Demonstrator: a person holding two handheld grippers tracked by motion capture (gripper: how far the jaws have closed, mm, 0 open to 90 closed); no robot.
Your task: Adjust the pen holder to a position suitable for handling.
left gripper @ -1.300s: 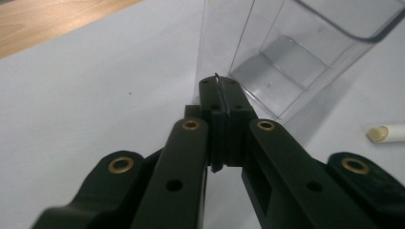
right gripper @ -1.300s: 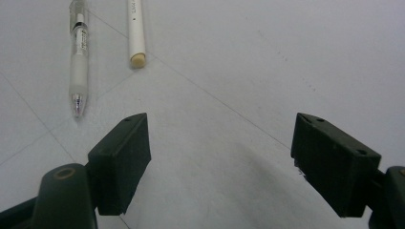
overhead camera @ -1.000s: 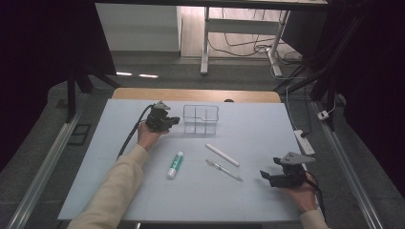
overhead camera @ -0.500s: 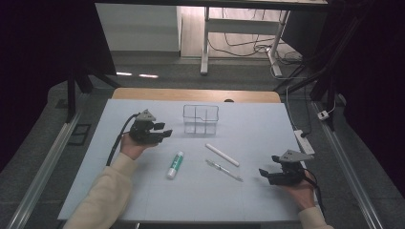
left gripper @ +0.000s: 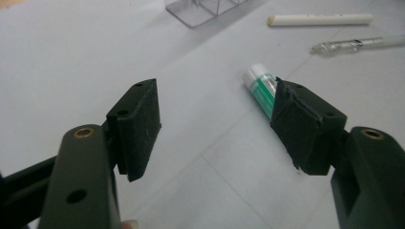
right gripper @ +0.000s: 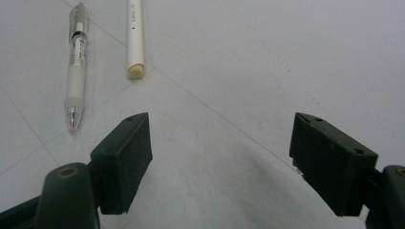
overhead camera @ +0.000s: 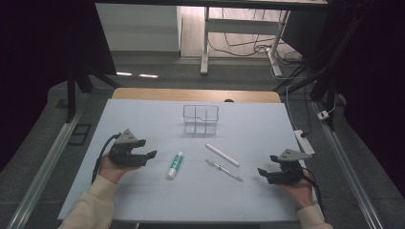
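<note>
While both grippers rest low over the pale grey worktop [overhead camera: 143, 119], the step in hand appears to be an approach to the green-and-white glue-stick tube [overhead camera: 175, 164].

Left gripper [overhead camera: 145, 156]: jaws wide apart, having just been opening, nothing between them. In the left gripper view the tube [left gripper: 260, 87] lies just past the right-hand pad, untouched.

Right gripper [overhead camera: 265, 172]: jaws spread wide, empty, near the worktop's right edge.

Glue-stick tube: short cylinder, green printed body, white cap at the far end, lying flat just right of the left gripper, at the worktop's middle.

Also present: white slim marker [overhead camera: 222, 154] and clear-barrelled pen with white grip [overhead camera: 224, 170], side by side right of the tube; clear plastic divided organiser [overhead camera: 201, 119] beyond, upright.

Next move, as judged: shift the left gripper rightward so the jaws straddle the tube across its width, then close.
</note>
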